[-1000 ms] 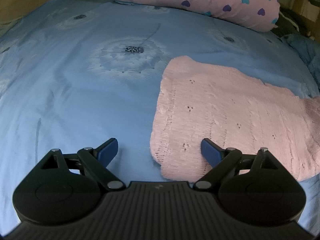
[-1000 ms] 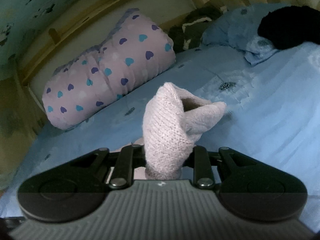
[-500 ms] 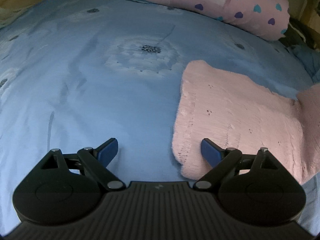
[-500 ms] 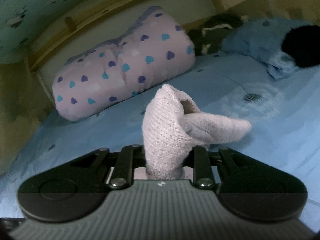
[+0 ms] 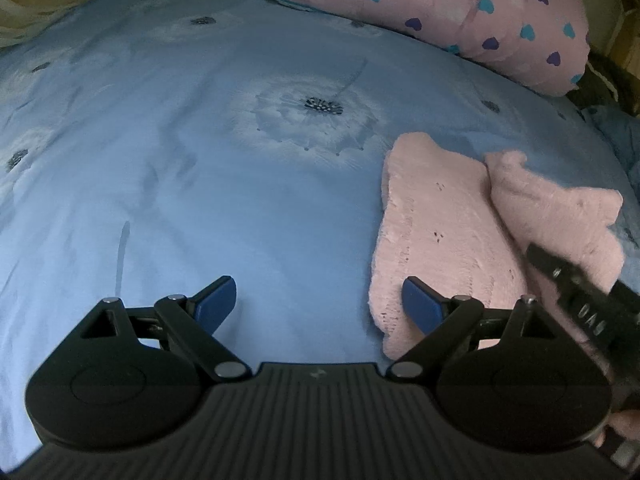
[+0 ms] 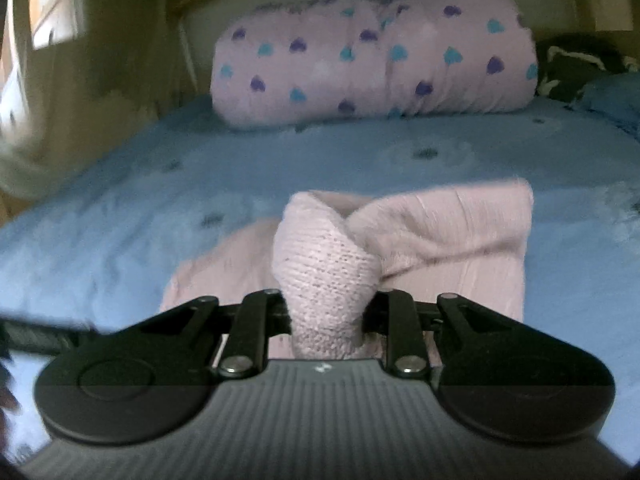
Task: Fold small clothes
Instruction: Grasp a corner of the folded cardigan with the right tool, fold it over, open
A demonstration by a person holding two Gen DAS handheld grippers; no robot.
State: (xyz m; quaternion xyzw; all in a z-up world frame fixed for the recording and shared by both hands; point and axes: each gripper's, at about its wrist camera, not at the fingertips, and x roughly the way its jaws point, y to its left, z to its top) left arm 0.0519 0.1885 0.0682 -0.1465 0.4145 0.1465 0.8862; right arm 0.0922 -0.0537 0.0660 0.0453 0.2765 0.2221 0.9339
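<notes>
A pink knit garment (image 5: 432, 232) lies flat on the blue bed sheet (image 5: 180, 168), to the right in the left wrist view. One side of it (image 5: 560, 216) is lifted and folded over towards the middle. My right gripper (image 6: 326, 314) is shut on a bunched edge of that garment (image 6: 324, 264); the rest drapes to the right (image 6: 460, 232). In the left wrist view the right gripper (image 5: 538, 258) comes in from the right edge, over the cloth. My left gripper (image 5: 320, 300) is open just above the sheet, its right pad (image 5: 420, 304) over the garment's near left edge, holding nothing.
A pink pillow with blue and purple hearts (image 5: 460, 20) lies at the head of the bed against the headboard. Dark clothing (image 6: 576, 60) and a blue heap (image 6: 616, 96) sit at the far right. Bare sheet stretches left of the garment.
The right gripper has carried the held edge leftward across the garment and rolled level, now showing in the left wrist view. The left gripper drifted slightly left and stayed open.
</notes>
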